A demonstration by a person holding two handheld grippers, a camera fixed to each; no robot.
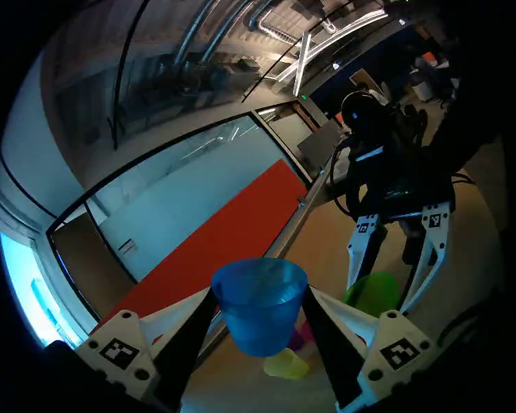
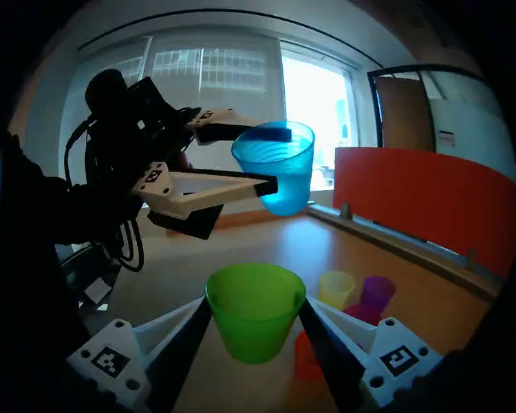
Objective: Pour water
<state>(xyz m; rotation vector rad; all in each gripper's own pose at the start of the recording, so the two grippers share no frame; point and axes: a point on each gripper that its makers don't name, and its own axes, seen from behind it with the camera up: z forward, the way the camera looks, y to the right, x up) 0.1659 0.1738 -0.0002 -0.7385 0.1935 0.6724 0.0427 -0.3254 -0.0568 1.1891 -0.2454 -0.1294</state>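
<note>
Blue cup (image 1: 259,318), contents unclear, sits clenched in the left tool (image 1: 259,299); the right tool (image 2: 256,306) grips a green cup (image 2: 256,327).

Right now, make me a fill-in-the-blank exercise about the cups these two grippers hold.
The fingers of the left gripper clamp a translucent plastic cup coloured ____.
The fingers of the right gripper clamp a tapered plastic cup coloured ____.
The small yellow plastic cup stands on the wooden ____.
Missing words: blue, green, table.
</note>
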